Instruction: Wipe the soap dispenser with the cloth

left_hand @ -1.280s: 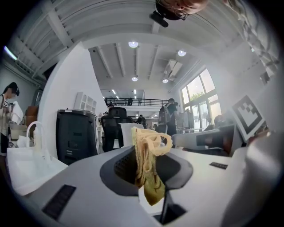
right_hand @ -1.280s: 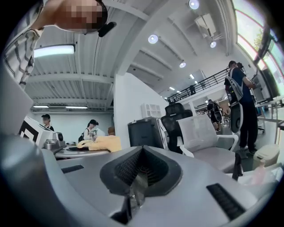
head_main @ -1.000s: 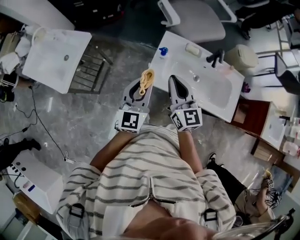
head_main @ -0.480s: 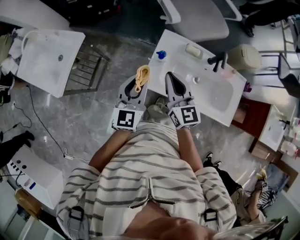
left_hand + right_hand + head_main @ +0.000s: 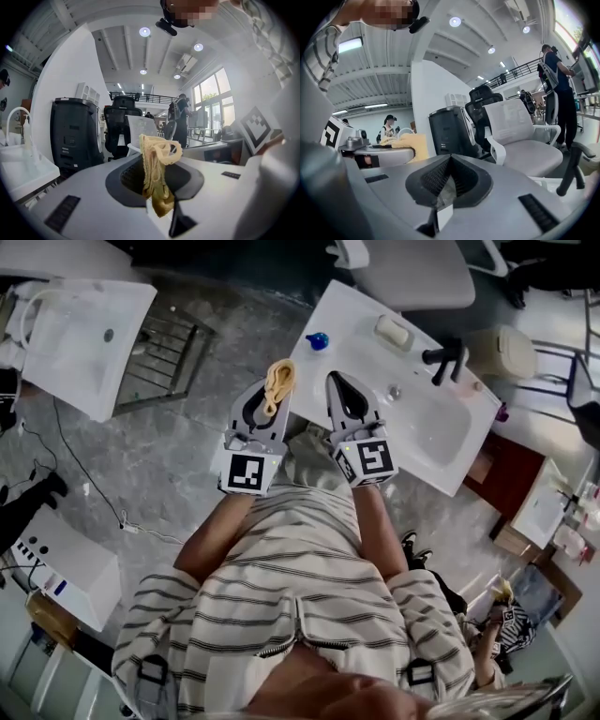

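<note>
While the blue-topped soap dispenser [image 5: 317, 340] stands on the left corner of the white washbasin [image 5: 424, 432], I see both grippers just short of it. My left gripper [image 5: 275, 397] is clamped on the yellow cloth [image 5: 278, 381], bunched at its tip. Beside it, my right gripper [image 5: 337, 382] has its jaws together, holding nothing.

white sink counter [image 5: 349, 322], black faucet [image 5: 446, 356], bar of soap [image 5: 394, 332], grey chair [image 5: 412, 273], second sink [image 5: 75, 352] at left

I record the yellow cloth [image 5: 155, 168] bunched and crumpled, pinched between the fingers [image 5: 79, 192] of the left gripper [image 5: 273, 393]. The small, blue-topped soap dispenser [image 5: 317, 340] sits at the corner of the counter [image 5: 349, 320], apart from the cloth.
</note>
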A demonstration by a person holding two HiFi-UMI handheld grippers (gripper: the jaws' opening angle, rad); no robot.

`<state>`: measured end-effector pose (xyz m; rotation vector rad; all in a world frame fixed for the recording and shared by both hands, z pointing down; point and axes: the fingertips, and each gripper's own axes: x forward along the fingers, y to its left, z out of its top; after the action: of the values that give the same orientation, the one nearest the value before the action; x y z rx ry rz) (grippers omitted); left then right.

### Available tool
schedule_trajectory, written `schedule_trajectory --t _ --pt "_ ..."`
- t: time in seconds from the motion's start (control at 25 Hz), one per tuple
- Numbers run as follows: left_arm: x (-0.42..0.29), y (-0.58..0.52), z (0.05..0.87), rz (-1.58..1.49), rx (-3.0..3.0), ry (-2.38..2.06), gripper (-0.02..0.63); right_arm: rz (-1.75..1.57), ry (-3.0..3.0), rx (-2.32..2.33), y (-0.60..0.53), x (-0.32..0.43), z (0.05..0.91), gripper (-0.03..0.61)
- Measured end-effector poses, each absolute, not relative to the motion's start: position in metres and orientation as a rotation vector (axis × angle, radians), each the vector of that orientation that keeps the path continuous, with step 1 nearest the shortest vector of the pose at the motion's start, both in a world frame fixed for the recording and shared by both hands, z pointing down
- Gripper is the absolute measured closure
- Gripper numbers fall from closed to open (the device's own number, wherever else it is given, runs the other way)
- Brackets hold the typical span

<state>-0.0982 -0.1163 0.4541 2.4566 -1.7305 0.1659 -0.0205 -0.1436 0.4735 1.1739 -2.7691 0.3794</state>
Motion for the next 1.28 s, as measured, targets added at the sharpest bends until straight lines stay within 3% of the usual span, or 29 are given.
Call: schedule_trajectory --t 0.24,0.72,1.0,1.28 --pt "-0.096 -0.124 0.472 0.181 2.408 -1.731 0.526 0.411 -2.736 1.118 -0.16 -0.022 0.507 0.559" --pt "-0.095 -0.131 0.484 0.158 2.381 -1.733 0.525 0.433 -2.718 1.028 -0.182 -0.03 0.559 0.434" --pt "-0.101 -0.136 0.493 0.143 2.333 -1.75 0.525 0.393 -2.69 0.998 -0.194 -0.036 0.579 0.408" --pt "-0.105 -0.142 0.5 0.147 2.309 -1.764 0.525 0.35 -2.668 1.005 -0.207 -0.045 0.589 0.425"
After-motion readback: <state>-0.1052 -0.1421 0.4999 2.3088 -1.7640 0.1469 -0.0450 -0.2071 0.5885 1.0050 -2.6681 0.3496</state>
